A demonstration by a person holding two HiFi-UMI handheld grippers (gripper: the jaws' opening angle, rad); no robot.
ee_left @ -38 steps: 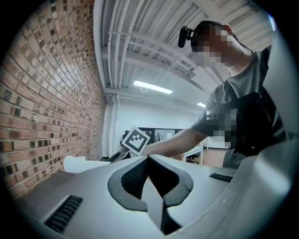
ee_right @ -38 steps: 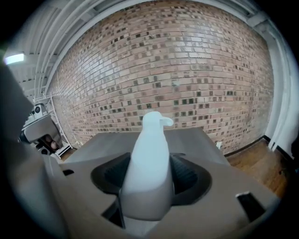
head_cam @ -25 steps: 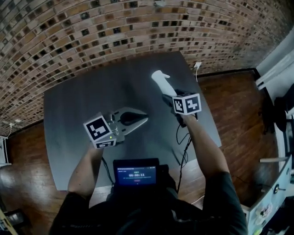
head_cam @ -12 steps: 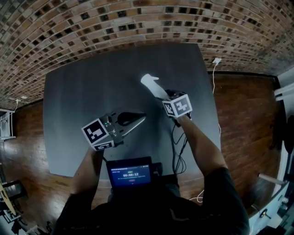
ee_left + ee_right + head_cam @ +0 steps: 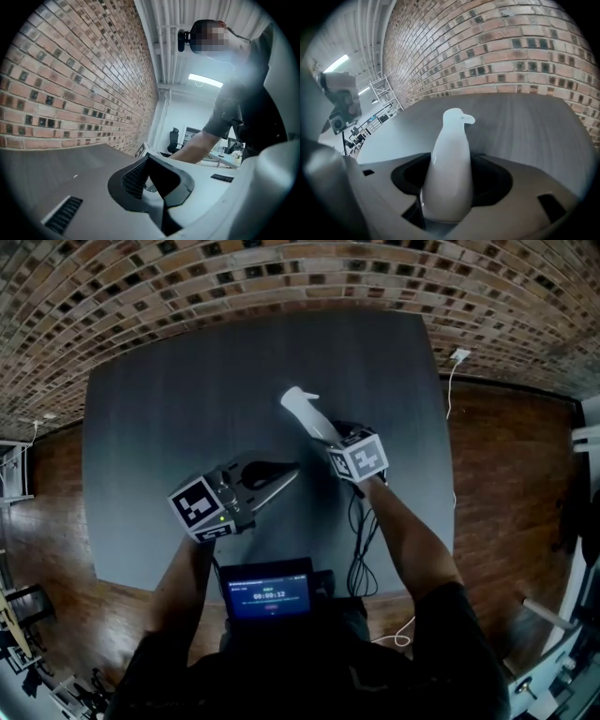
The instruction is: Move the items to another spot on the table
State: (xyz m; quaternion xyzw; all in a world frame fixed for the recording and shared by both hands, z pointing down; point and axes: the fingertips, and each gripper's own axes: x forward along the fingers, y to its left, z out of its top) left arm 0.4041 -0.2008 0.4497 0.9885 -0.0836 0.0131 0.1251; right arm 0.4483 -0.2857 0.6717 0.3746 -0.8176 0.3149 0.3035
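Grey counter (image 5: 169, 427) fills the head view, with brick wall (image 5: 281, 277) along its far edge and wooden floor (image 5: 506, 456) on either side. Near the middle of the counter, the right tool (image 5: 330, 435) is clamped on a white bird figure (image 5: 302, 409), whose beaked head points away toward the wall. Whether the figure touches the counter, I can't say. Just to its left, the left tool (image 5: 281, 479) lies low over the counter with its tips drawn together in a point and nothing between them. Close to the person sits a small lit screen (image 5: 269, 594), and a black cable (image 5: 361, 540) trails beside the right forearm.

Over to the left gripper view: the left tool (image 5: 154, 183) shows its two grey jaws meeting around an empty dark hollow. Bare counter (image 5: 56, 164) runs to the brick wall (image 5: 70, 70), and the person's forearm (image 5: 201, 145) crosses behind the jaws.

Now the right gripper view: the white bird figure (image 5: 450, 164) stands square between the jaws of the right tool (image 5: 450, 206), gripped by its wide base, beak turned to the right. Counter (image 5: 525, 122) and brick wall (image 5: 497, 47) lie ahead, and the left tool (image 5: 342, 101) is off at the left edge.
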